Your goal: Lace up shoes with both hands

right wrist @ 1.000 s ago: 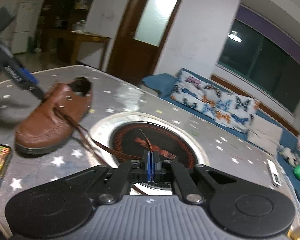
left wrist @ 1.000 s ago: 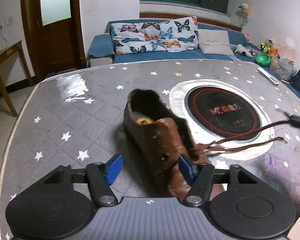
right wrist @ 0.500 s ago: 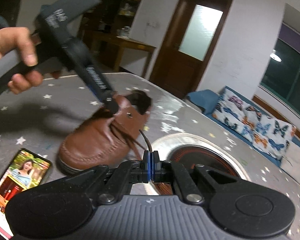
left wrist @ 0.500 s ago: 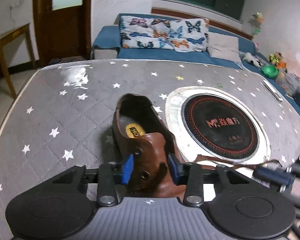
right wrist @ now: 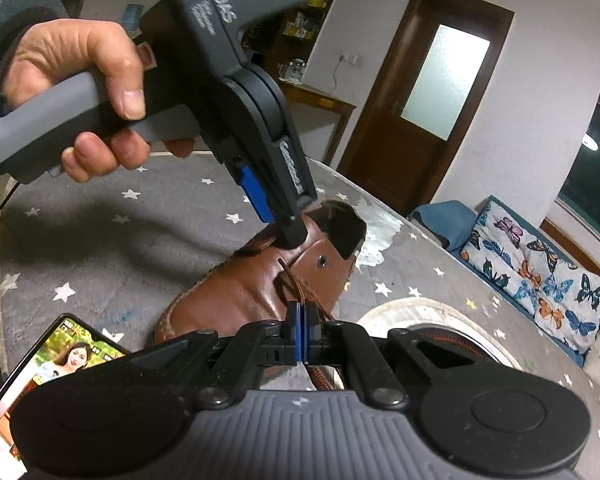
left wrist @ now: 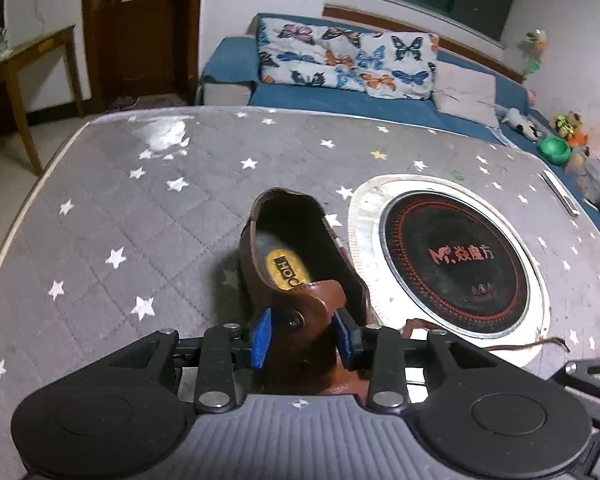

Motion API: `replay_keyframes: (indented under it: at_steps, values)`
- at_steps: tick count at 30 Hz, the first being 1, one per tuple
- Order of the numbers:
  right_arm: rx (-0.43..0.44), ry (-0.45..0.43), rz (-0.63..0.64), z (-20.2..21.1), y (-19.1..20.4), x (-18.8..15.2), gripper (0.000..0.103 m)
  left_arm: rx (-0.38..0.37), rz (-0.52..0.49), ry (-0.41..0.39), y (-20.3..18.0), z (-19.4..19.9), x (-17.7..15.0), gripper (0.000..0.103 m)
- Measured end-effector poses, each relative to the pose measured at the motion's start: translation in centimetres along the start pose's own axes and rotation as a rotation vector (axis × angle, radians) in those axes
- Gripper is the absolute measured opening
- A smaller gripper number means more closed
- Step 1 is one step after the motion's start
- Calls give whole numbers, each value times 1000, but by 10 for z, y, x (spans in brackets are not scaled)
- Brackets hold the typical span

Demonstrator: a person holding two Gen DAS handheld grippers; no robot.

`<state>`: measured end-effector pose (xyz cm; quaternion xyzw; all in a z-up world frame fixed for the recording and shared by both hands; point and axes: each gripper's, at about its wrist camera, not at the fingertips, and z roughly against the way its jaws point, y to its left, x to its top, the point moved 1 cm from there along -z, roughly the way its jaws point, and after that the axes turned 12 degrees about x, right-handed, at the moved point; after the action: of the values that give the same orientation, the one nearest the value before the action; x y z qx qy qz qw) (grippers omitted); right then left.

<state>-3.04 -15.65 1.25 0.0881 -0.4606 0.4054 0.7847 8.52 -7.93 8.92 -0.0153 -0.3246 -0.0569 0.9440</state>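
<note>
From the left wrist view, the left gripper (left wrist: 302,338) straddled the upper of the brown shoe (left wrist: 296,256). Its blue pads flanked the eyelet flap and tongue, and the jaws were easing apart slightly, though the leather between them looked pinched. The shoe sat near the middle of the tabletop (left wrist: 140,216), just beside the round cooker plate (left wrist: 456,260), heel toward the far edge. A loose lace end (left wrist: 536,346) trailed toward the right edge.

From the right wrist view, the right gripper (right wrist: 300,332) was clenched on the lace (right wrist: 300,286), which ran taut up to an eyelet. A hand (right wrist: 76,80) held the left tool down on the shoe's collar; a phone (right wrist: 60,356) lay at the near edge.

To do this step well, the left should probably keep the flap steady while the right draws the lace straight, without lifting the shoe; the contact under the left pads was partly hidden.
</note>
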Motion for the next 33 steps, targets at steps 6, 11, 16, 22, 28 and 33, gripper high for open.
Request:
replay_keyframes:
  at_steps: [6,11,16,22,28,33]
  values:
    - [19,-8,6,-8,0,3,1,-28,10,6,6,-2,4,37]
    - [36,-13,20,-12,-1,5,1,-156,-8,-3,27,-6,4,37]
    - [51,-16,31,-18,-4,7,1,-361,-30,-4,56,-16,6,37]
    - [72,-11,53,-28,-3,8,1,-526,-87,-49,78,-26,5,37]
    - [81,-5,81,-36,-2,12,1,-644,-93,-84,92,-36,2,38]
    - [88,-3,104,-40,0,14,1,-714,-75,-103,105,-43,-2,38]
